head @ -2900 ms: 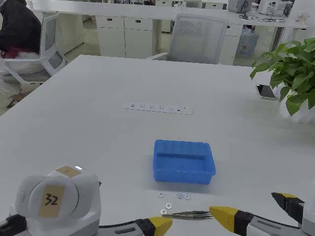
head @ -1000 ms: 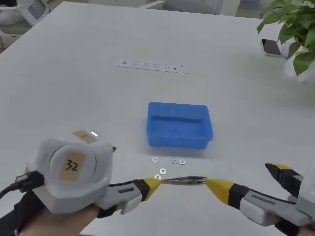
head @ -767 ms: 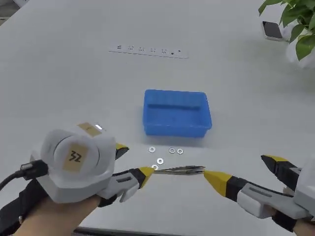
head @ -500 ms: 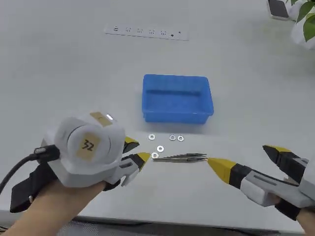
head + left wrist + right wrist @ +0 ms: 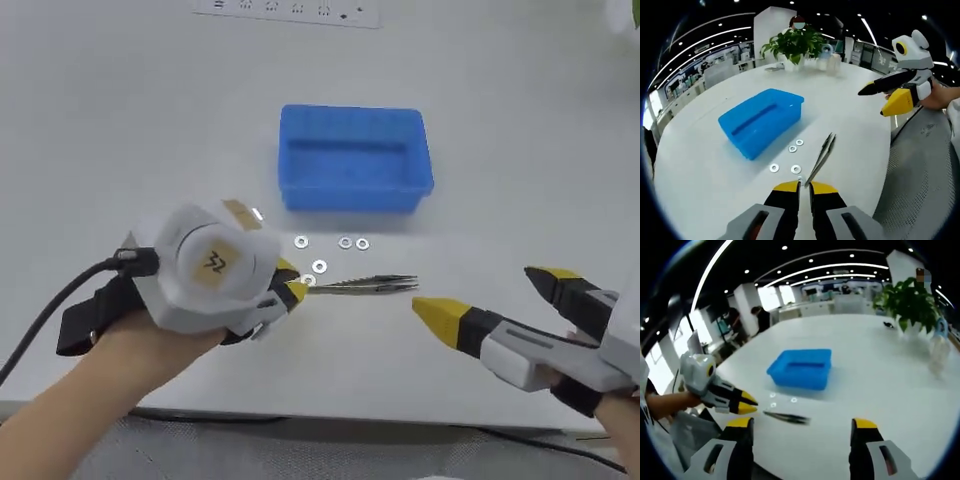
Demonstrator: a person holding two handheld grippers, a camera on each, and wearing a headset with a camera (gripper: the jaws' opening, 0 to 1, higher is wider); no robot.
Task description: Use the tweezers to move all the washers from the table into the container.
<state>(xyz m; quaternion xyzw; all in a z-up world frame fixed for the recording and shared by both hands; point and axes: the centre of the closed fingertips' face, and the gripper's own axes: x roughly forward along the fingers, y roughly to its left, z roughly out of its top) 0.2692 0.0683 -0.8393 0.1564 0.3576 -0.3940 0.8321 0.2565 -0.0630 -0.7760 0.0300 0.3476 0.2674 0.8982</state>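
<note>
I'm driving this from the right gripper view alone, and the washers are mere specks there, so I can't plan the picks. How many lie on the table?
Observer: Five washers, counted in the left gripper view, all on the blue container's side of the tweezers.
Operator: And has the left gripper got the tweezers?
Observer: Seemingly yes. Its jaws are almost closed on the tweezers' joined end, with the prongs pointing away from it.
</note>
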